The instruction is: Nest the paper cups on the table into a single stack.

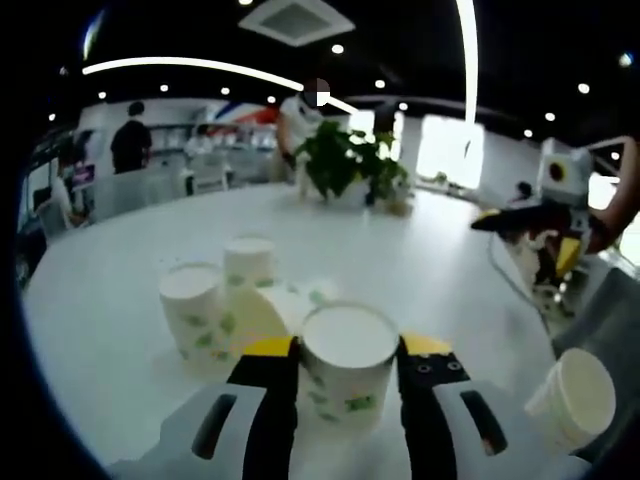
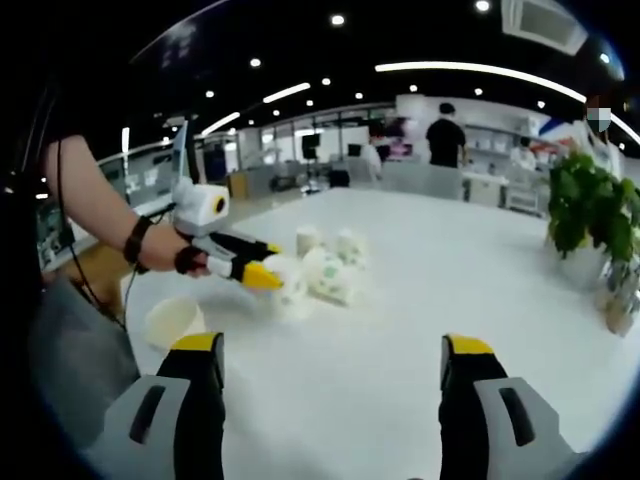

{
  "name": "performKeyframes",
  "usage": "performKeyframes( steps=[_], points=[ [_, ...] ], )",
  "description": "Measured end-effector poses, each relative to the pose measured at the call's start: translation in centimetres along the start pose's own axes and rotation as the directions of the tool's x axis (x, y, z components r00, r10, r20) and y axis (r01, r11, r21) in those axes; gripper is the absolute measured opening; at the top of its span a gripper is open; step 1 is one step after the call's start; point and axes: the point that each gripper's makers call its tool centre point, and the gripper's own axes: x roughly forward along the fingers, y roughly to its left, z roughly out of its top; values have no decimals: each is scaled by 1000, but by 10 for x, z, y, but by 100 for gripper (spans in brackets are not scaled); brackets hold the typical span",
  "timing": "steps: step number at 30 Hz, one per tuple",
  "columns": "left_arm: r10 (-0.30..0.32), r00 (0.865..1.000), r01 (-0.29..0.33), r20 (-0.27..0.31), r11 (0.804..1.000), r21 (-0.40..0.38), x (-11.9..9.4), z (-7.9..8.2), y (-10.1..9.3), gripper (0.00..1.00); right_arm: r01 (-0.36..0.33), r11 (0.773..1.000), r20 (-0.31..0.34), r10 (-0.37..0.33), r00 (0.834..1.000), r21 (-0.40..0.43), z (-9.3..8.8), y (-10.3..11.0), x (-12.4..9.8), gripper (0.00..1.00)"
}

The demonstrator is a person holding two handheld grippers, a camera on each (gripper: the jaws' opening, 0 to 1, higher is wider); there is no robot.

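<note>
Left fingers (image 1: 347, 372) clamping cup (image 1: 349, 362), right fingers (image 2: 334, 360) wide

In the left gripper view, an upright paper cup (image 1: 348, 368) is being clamped between the jaws of the left tool (image 1: 347, 352), at the near edge of the surface (image 1: 120, 330). Just behind and to its left, two more upright cups (image 1: 192, 310) (image 1: 249, 264) are being kept side by side, with a toppled cup (image 1: 262, 315) lying against them. A tilted cup (image 1: 575, 396) is being seen off to the right, near the surface's edge. A potted plant (image 1: 345, 160) is being carried at the far side. The right tool (image 1: 520, 222) is being held at the right, well apart from the cups.

In the right gripper view, the jaws of the right tool (image 2: 330, 360) are being held wide apart above the surface.
</note>
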Motion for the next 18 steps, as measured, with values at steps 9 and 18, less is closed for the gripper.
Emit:
performKeyframes(
  steps=[9, 18],
  points=[
    [-2, 1000, 2, 10, 1000, -4, -1, 7, -5, 37, 1, 1000, 9, -1, 1000, -1, 1, -2, -3, 87],
    [1, 1000, -1, 17, 1000, 7, -7, 16, -9, 36, 1, 1000, 23, -1, 1000, 6, 6, 2, -8, 87]
  ],
)
